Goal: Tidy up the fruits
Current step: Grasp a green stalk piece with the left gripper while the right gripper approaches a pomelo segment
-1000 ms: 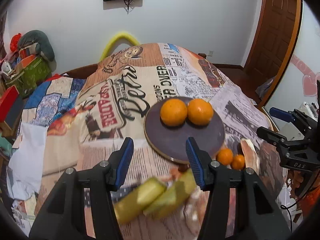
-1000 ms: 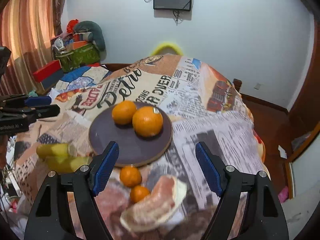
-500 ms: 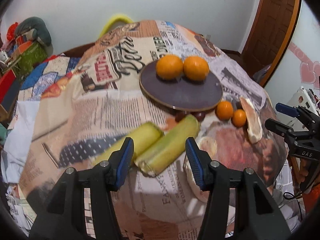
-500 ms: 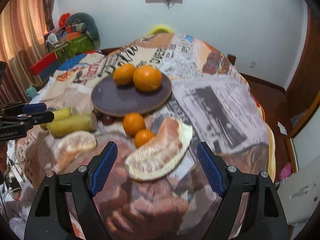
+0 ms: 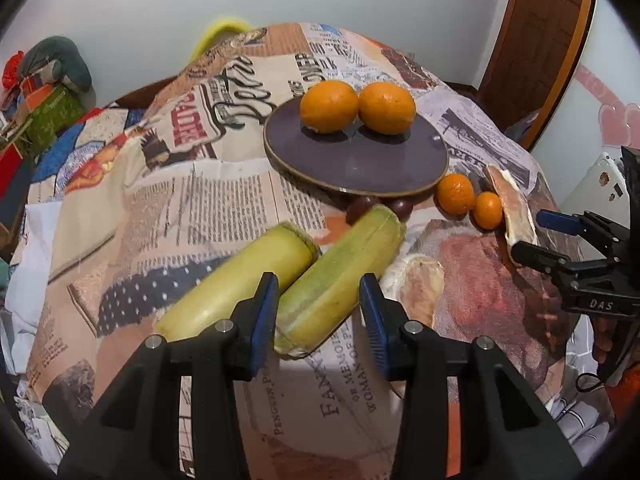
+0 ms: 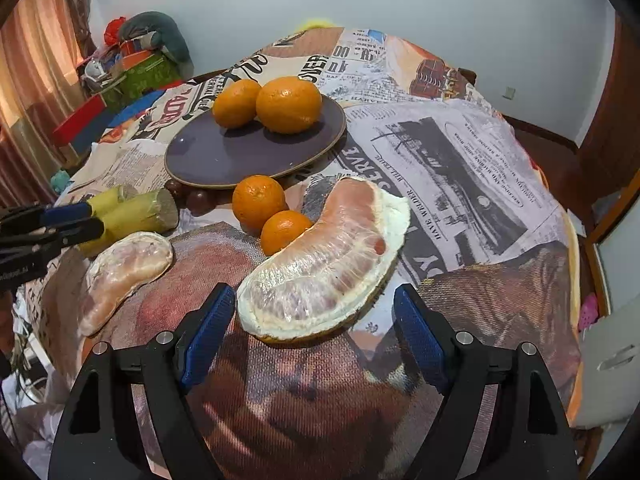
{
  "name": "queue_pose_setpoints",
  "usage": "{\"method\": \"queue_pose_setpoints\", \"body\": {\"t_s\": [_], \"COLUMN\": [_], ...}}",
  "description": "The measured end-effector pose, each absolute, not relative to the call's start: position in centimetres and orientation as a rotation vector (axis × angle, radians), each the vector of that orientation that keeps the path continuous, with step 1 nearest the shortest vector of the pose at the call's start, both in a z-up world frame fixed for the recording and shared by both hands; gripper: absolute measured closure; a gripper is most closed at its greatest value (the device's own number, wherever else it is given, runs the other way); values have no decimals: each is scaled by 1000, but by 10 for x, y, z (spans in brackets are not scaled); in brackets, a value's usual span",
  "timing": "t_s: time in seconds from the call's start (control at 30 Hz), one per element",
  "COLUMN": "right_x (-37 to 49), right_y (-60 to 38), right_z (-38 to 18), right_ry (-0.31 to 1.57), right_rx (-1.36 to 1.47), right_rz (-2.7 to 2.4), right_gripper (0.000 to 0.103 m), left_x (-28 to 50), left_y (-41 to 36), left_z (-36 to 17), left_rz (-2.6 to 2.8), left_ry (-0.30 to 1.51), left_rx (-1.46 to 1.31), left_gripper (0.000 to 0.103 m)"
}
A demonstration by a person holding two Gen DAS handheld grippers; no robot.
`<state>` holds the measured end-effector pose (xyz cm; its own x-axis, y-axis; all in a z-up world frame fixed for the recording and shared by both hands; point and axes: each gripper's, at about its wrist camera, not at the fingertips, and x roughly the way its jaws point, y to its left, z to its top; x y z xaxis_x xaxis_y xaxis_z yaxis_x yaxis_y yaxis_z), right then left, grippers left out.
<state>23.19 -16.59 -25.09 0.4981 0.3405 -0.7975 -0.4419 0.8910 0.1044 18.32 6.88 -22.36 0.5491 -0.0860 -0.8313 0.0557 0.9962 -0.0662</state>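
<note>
- Closing my left gripper [image 5: 319,312] around the nearer green stalk piece [image 5: 340,276]; the jaws straddle it, pads apparently not yet pressing. Its twin [image 5: 236,276] lies just beside. Two oranges [image 5: 356,107] occupy the dark plate [image 5: 360,164].
- My right gripper [image 6: 314,328] stands wide, empty, flanking the pomelo wedge [image 6: 324,256], apparently my next pick.
- Surface: newsprint-patterned cloth [image 6: 460,168]; white wall behind.

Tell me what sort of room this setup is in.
Probably a room in a home, not a lab: a table under a newspaper-print cloth with oranges on a plate, a wooden door, curtains, and piled household clutter by the wall.
</note>
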Motion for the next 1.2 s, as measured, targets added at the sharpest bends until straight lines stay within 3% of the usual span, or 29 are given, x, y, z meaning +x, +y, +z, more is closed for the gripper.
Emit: {"method": "queue_pose_setpoints", "body": {"t_s": [0.17, 0.27, 0.67, 0.73, 1.2], "right_x": [230, 227, 237, 240, 204], "right_y": [-174, -183, -176, -174, -198], "right_z": [-252, -253, -257, -259, -252], "right_ry": [941, 939, 957, 953, 947], "right_rx": [-94, -99, -74, -79, -121], "right_rz": [487, 469, 478, 462, 494], "right_gripper": [25, 32, 33, 42, 44], "left_x": [170, 167, 199, 198, 134], "left_y": [61, 57, 70, 72, 80], "left_z": [-222, -220, -236, -236, -226], "left_rz": [-126, -132, -167, -163, -83], "left_ry": [997, 999, 1042, 1040, 1041], "left_rx": [-14, -10, -106, -131, -103], "left_gripper": [61, 61, 63, 63, 67]}}
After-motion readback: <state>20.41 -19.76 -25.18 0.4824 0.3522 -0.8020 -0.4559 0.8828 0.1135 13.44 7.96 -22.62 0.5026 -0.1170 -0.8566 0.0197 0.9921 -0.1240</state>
